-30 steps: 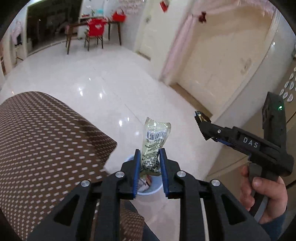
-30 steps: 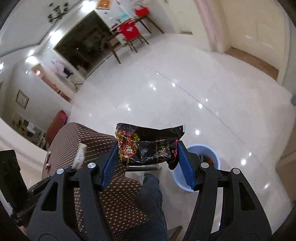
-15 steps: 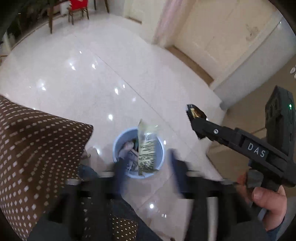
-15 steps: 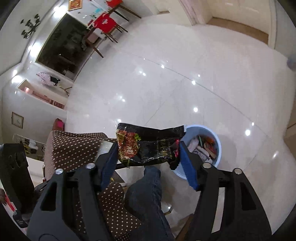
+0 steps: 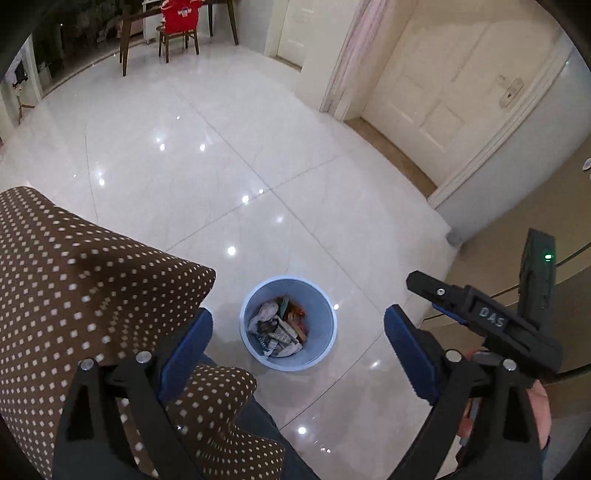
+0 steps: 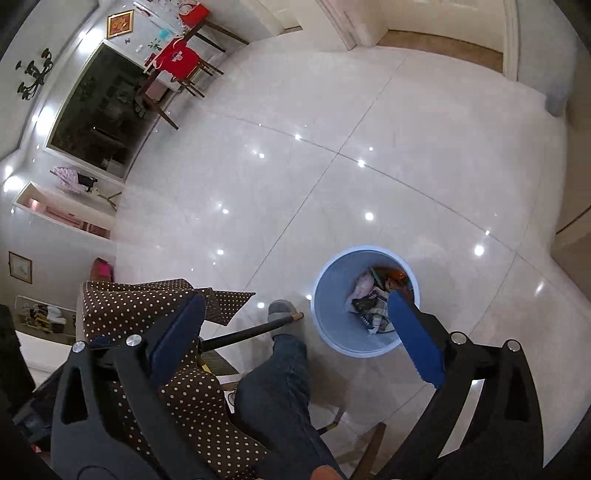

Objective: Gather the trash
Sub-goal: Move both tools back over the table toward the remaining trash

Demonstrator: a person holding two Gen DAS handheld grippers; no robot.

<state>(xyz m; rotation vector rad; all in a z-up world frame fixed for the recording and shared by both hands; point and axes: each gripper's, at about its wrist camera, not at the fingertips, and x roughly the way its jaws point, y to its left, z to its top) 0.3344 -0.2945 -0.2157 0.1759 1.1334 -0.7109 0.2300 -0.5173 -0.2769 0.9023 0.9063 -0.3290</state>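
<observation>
A pale blue bin (image 5: pixel 318 356) stands on the white tiled floor, holding several crumpled wrappers (image 5: pixel 277 329), one of them dark. My left gripper (image 5: pixel 298 313) hangs above the bin, its jaws opening with nothing between them. My right gripper (image 6: pixel 295 299) hovers over the bin (image 6: pixel 332 275) too, its jaws also opening and empty, and its right finger covers part of the wrappers (image 6: pixel 364 301). In the left wrist view the right gripper's black body (image 5: pixel 487 319) shows at the right, held in a hand.
A brown tablecloth with white dots (image 5: pixel 74 280) drapes close to the left of the bin. A person's leg in jeans (image 6: pixel 280 387) and a grey-socked foot (image 6: pixel 281 310) stand beside the bin. A white door (image 5: pixel 443 96) and a red-covered chair (image 5: pixel 181 16) lie further off.
Both grippers opened. The pale green wrapper left the left jaws and the black wrapper left the right jaws; neither is held now. Both views have tipped down toward the bin.
</observation>
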